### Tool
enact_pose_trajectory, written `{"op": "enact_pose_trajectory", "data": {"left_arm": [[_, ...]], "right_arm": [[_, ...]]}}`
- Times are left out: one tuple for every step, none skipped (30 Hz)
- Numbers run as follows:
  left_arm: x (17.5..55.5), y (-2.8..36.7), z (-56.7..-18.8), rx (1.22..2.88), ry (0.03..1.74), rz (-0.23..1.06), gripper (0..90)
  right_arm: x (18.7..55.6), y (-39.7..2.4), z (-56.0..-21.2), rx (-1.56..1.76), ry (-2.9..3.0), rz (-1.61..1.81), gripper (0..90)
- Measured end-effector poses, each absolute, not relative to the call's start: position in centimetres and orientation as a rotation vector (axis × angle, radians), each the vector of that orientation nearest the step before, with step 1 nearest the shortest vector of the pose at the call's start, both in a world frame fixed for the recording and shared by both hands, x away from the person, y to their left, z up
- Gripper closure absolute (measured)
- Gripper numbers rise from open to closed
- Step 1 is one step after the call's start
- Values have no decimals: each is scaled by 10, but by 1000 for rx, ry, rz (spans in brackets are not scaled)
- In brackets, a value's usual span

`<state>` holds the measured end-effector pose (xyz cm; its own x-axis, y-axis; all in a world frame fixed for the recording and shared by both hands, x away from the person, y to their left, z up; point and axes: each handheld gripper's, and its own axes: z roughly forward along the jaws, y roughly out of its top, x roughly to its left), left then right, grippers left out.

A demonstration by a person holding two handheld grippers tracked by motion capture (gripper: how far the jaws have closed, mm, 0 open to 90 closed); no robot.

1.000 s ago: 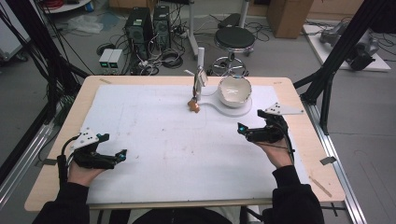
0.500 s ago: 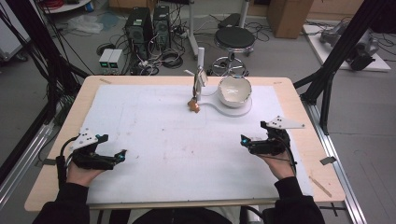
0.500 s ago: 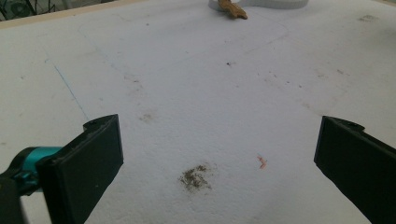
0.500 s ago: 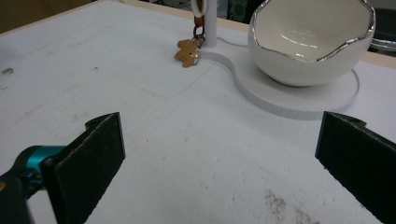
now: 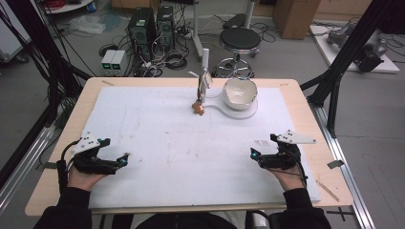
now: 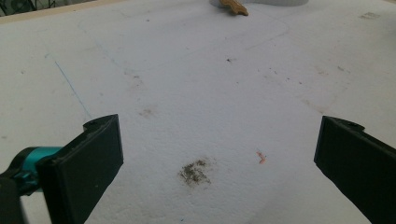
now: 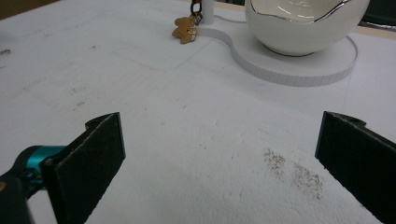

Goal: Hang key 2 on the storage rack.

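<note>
left hand-held gripper (image 5: 125, 160) and right hand-held gripper (image 5: 253, 154) low, well apart; jaws of both spread wide, empty

The mat (image 5: 191, 143) was white w/ little brown and grey smudges. The table (image 5: 296, 95) edge was light wood. The bowl (image 7: 303, 23) was white w/ a thin gold rim, on a white stand (image 7: 299, 65). A small charm (image 7: 185, 29) was golden brown. Both grippers had black jaws & a bit of teal.

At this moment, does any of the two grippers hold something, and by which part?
Nothing is held. The left gripper and the right gripper are both open, jaws wide apart over the bare white mat.
</note>
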<state>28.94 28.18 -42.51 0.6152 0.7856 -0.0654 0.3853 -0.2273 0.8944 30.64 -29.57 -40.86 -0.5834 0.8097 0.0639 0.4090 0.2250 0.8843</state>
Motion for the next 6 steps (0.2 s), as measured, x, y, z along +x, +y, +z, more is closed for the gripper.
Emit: {"op": "enact_pose_trajectory", "data": {"left_arm": [[289, 282, -425, 1840, 942, 501, 17], [289, 281, -425, 1841, 941, 501, 17], [289, 281, -426, 1839, 944, 501, 17], [289, 281, -426, 1840, 944, 501, 17], [290, 282, -426, 1844, 943, 502, 17], [290, 282, -426, 1843, 945, 503, 17]], "right_arm": [[306, -296, -410, 1116, 2093, 1311, 6], [305, -296, -411, 1117, 2093, 1308, 6], [304, -296, -413, 1112, 2093, 1306, 6], [303, -295, -414, 1112, 2095, 1299, 6], [302, -295, -415, 1116, 2098, 1294, 6], [301, -295, -416, 1116, 2099, 1288, 6]]}}
